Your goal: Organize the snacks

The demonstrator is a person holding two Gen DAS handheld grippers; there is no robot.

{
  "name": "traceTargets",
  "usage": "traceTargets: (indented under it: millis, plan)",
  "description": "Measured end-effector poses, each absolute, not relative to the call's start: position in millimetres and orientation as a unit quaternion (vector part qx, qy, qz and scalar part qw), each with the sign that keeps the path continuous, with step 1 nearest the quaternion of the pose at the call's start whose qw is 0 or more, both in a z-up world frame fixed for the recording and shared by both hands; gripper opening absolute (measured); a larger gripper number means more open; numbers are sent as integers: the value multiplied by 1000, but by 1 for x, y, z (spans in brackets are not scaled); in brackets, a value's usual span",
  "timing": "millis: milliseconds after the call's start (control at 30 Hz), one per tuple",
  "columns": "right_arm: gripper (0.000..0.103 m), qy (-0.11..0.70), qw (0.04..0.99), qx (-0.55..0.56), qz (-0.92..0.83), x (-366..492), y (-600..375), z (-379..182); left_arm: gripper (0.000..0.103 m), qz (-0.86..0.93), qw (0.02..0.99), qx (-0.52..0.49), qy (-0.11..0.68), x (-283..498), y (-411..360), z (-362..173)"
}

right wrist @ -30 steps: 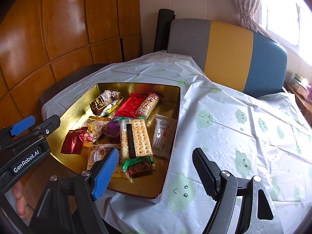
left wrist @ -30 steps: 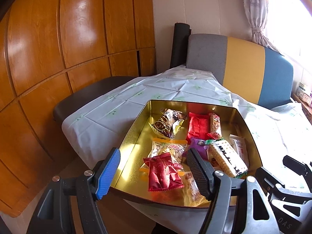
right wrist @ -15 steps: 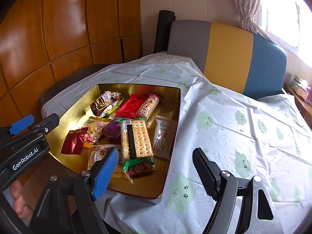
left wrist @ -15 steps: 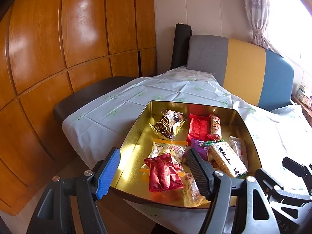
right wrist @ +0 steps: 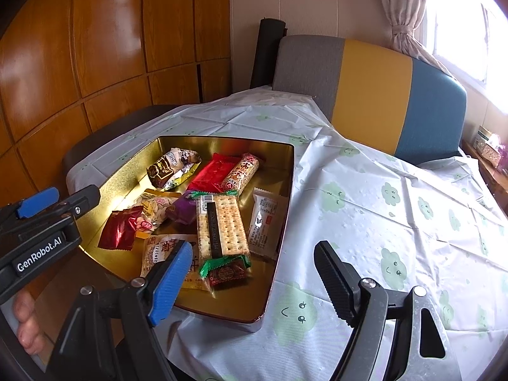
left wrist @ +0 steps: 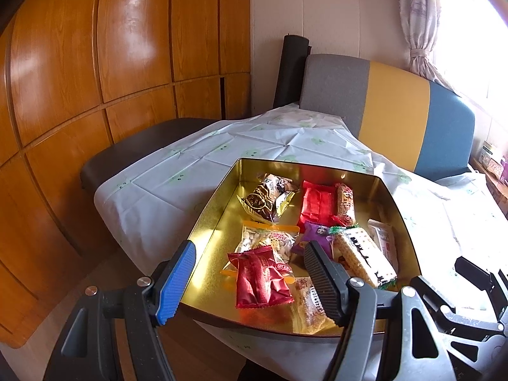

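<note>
We see a tabletop [right wrist: 365, 190] under a pale cloth printed with green smiling clouds, wood-panelled doors [left wrist: 95, 63] to the left, a grey, yellow and blue chair back [right wrist: 374, 92] behind it and a curtained window at the far right. A gold tin [right wrist: 285, 190] sits near the table's front left corner, its long axis running away from us. Inside lie the snacks — a long cracker pack [right wrist: 220, 225] lying along that axis, a dark red pouch [left wrist: 262, 277], a red wrapper [left wrist: 317, 201], a brown-and-gold bag [left wrist: 265, 198] and a white sachet [right wrist: 265, 219]. The left hand-held gripper [left wrist: 250, 281] hovers over the tin's near end, jaws apart, holding nothing; the right hand-held gripper [right wrist: 254, 281] also stands open and empty, over the tin's right wall.
</note>
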State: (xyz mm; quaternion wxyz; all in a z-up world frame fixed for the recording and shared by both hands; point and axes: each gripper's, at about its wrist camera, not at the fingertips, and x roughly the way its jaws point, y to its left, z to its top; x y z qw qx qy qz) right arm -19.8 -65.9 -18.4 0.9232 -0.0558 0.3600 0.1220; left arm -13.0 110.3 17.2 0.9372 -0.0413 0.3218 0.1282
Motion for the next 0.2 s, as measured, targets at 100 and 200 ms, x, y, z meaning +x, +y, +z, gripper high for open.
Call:
traceTargets:
  millis: [100,200]
  plan:
    - [80,359,924,-56,122,-20,-66,-19,72,136,938,-41,316,-14,111,17]
    - [80,361,923,-50,121,-19,-69,-19,72,141,940,-37,310,-14,112,19]
